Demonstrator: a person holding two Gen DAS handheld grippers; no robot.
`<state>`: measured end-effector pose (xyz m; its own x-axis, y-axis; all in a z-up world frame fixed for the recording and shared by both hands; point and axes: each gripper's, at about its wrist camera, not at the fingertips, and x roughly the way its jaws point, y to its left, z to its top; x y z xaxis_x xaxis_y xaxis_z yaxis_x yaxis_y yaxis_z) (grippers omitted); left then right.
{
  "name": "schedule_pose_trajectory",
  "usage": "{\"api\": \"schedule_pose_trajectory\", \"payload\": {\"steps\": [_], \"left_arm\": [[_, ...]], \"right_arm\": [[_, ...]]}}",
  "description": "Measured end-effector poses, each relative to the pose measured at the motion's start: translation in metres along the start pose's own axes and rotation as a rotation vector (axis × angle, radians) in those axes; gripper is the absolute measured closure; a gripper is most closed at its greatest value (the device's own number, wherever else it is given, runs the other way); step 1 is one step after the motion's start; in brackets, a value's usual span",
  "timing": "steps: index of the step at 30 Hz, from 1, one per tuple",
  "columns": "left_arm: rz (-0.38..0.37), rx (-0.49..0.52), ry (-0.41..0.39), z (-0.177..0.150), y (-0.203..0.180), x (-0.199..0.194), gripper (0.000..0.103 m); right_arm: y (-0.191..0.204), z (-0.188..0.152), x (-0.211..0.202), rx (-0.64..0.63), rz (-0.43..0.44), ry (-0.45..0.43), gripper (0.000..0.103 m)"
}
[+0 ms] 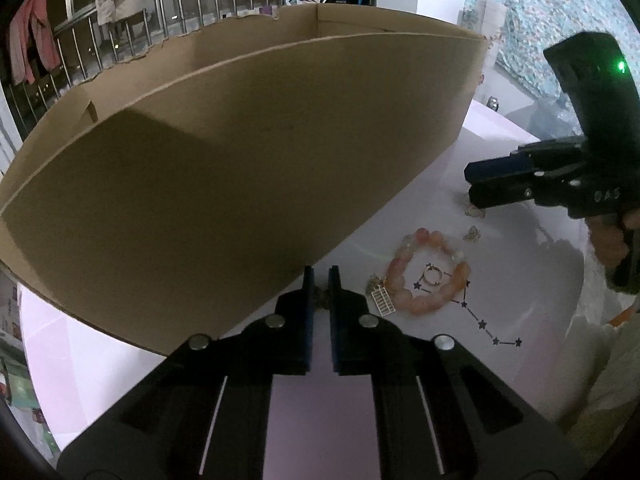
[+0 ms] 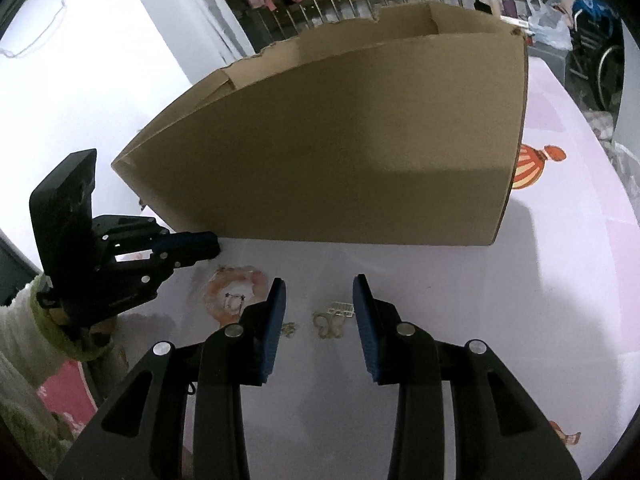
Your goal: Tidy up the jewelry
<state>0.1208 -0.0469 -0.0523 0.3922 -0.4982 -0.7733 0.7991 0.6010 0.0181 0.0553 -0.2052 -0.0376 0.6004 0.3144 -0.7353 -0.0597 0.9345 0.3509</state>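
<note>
cardboard box stands on the bench, right gripper fingers spread over a gold butterfly charm, left gripper fingers nearly closed, empty, near the bead bracelet.

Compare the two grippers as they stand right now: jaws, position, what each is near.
The left gripper has its jaws almost together with a narrow slit between; the right gripper has its jaws spread wide. The left gripper sits close against the cardboard box, beside the pink bead bracelet; the right gripper is poised around a small gold butterfly charm, farther from the box. Both are black with blue pads, low over the table, and neither visibly holds anything.
</note>
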Motion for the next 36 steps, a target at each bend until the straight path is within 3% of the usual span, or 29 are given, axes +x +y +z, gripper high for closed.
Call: {"api": "schedule_pose_trajectory", "payload": {"steps": [7,10,13,16,21,26,30,31,33,36], "left_arm": [[0.007,-0.019,-0.027,-0.006,-0.001,-0.005,0.097],[-0.009,-0.101,-0.039,-0.011,0.005,-0.008,0.098],[0.008,-0.17,-0.057,-0.014,0.007,-0.013,0.103],[-0.019,-0.243,-0.066,-0.019,0.012,-0.013,0.103],[0.011,-0.211,-0.103,-0.016,0.007,-0.02,0.103],[0.039,-0.258,-0.124,-0.023,0.01,-0.03,0.103],[0.063,-0.218,-0.089,-0.016,0.0,-0.029,0.103],[0.056,-0.202,-0.084,-0.013,-0.004,-0.027,0.101],[0.061,-0.189,-0.062,-0.01,-0.008,-0.025,0.082],[0.073,-0.177,-0.037,-0.003,-0.016,-0.018,0.081]], "right_arm": [[0.001,0.0,-0.011,-0.034,-0.017,-0.013,0.068],[0.001,-0.003,-0.016,-0.046,-0.053,0.014,0.068],[-0.005,0.0,-0.022,0.011,-0.031,0.036,0.068],[0.0,0.004,-0.033,-0.014,-0.076,-0.033,0.068],[-0.003,-0.004,-0.023,-0.002,-0.06,-0.003,0.068],[0.002,-0.005,-0.018,-0.047,-0.056,0.009,0.068],[0.004,0.0,-0.014,-0.054,-0.032,0.001,0.068],[0.004,0.0,-0.013,-0.057,-0.03,0.003,0.068],[0.005,-0.001,-0.009,-0.057,-0.019,0.007,0.068],[0.009,-0.004,-0.008,-0.054,0.004,0.007,0.068]]}}
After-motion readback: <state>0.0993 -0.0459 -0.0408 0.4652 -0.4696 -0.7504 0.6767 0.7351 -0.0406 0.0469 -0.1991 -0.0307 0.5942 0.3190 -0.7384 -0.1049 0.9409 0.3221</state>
